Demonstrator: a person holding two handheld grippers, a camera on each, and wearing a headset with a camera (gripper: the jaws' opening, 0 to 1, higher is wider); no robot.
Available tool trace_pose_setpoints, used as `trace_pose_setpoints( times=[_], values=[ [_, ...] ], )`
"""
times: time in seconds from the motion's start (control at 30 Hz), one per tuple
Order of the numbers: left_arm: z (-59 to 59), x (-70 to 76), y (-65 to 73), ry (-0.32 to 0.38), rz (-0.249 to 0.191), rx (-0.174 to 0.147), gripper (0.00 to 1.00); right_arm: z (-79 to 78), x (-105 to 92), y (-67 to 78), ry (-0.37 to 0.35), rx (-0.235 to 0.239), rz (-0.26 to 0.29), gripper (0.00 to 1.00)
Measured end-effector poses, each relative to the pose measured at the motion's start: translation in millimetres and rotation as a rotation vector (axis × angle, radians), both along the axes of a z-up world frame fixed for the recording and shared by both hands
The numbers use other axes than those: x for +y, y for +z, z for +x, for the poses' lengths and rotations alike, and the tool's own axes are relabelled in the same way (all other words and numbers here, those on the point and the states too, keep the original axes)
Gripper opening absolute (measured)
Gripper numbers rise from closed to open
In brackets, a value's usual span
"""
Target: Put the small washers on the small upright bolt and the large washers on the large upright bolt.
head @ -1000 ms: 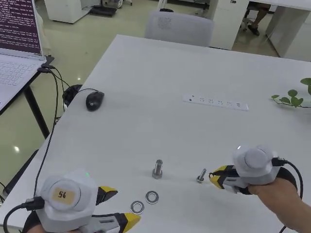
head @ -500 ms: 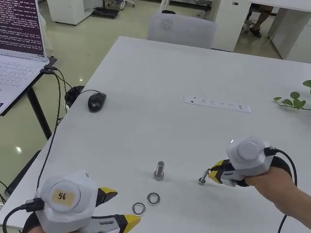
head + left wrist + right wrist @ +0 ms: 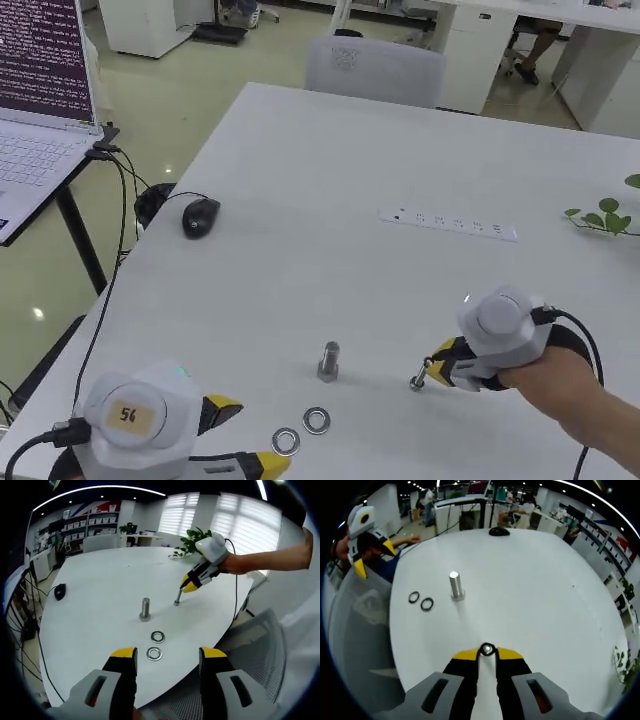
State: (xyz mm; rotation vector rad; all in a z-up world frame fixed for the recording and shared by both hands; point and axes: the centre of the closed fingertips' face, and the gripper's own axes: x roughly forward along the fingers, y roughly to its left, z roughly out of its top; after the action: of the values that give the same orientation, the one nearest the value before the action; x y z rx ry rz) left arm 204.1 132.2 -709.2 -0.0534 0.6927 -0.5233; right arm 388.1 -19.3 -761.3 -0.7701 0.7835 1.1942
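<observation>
**R grip steadies small bolt; L waits by washers**

R gripper [image 3: 430, 369] is pinched narrow on the small bolt [image 3: 486, 649], w/ the bolt head between its yellow tips. Prob. done to keep the bolt upright so a washer can drop over it. The bolt stands on the table [image 3: 330, 180], at approx. 3 o'clock of the large bolt [image 3: 329, 361], which stands free.

L gripper [image 3: 167, 662] is spread wide and carries nothing. It hovers at the table's near edge w/ its jaws aimed at the two washers [image 3: 317, 420].

Washers lie flat, just beside each other, at approx. 7 o'clock of the large bolt and near the L tips. Can't tell small from large; both look alike. None is on a bolt yet.

Next move, my guess: L closes on the nearer washer, thin and flat, so likely to slip.
</observation>
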Motion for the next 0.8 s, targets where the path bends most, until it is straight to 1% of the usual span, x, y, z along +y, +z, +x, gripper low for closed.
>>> trace_pose_setpoints(
  times=[0.23,0.3,0.63,0.8],
  values=[
    [1.1,-1.8,1.3,-0.002,-0.005,-0.003,0.49,-2.3,1.1,-2.5,0.021,0.007,-0.028,0.13],
    [0.5,-0.7,0.4,0.000,-0.004,-0.001,0.49,-1.4,0.9,-3.6,0.026,0.000,-0.039,0.13],
    [-2.7,2.9,-0.8,0.010,-0.004,0.003,0.49,0.0,3.4,-5.8,0.034,0.008,-0.064,0.13],
    [-2.0,2.1,-1.1,0.008,-0.005,0.003,0.48,-1.2,1.2,-14.1,0.048,0.015,-0.097,0.13]
  ],
)
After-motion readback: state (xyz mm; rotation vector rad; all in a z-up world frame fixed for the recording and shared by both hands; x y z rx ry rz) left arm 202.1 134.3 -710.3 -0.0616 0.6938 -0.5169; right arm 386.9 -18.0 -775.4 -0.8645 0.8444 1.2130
